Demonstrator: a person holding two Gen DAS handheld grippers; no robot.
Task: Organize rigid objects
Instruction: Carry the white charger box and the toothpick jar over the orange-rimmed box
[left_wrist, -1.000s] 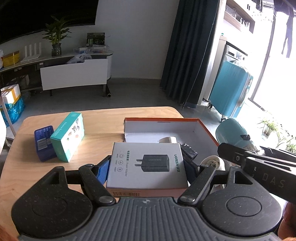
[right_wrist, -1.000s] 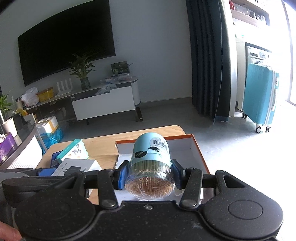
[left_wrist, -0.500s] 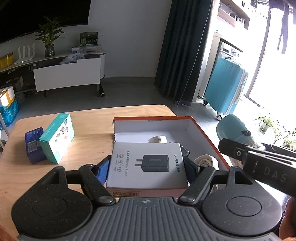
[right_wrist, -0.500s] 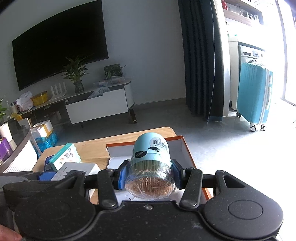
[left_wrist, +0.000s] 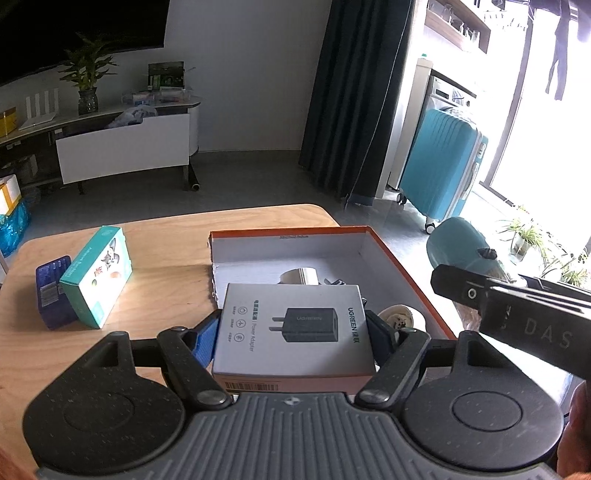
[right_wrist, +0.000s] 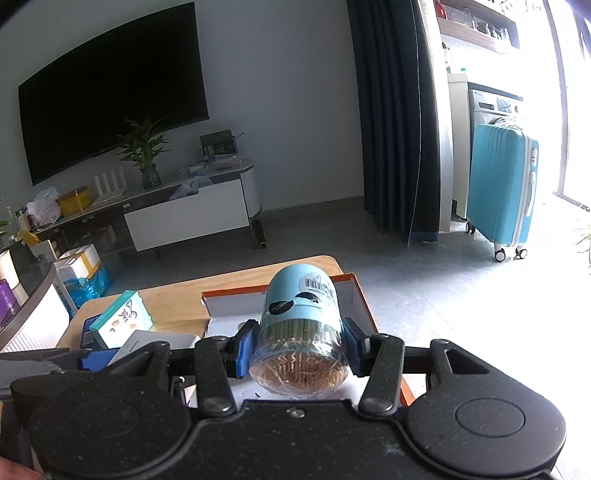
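My left gripper (left_wrist: 291, 332) is shut on a white power adapter box (left_wrist: 291, 325), held flat above the near left corner of an orange-rimmed open box (left_wrist: 406, 273). My right gripper (right_wrist: 300, 347) is shut on a toothpick jar (right_wrist: 301, 332) with a light blue cap, held on its side over the same orange-rimmed box (right_wrist: 364, 306). In the left wrist view the jar's blue cap (left_wrist: 458, 243) and the right gripper's black arm show at the right. Inside the box lie a small white plug (left_wrist: 297, 276) and a round white object (left_wrist: 400, 317).
On the wooden table (left_wrist: 166, 258) to the left stand a teal-and-white carton (left_wrist: 98, 277) and a dark blue box (left_wrist: 51, 291) side by side. Beyond the table are a TV console (right_wrist: 184, 218), a dark curtain and a blue suitcase (right_wrist: 502, 192).
Both views have shifted slightly, the table and box sitting a little lower and further left in frame. Both grips are unchanged.
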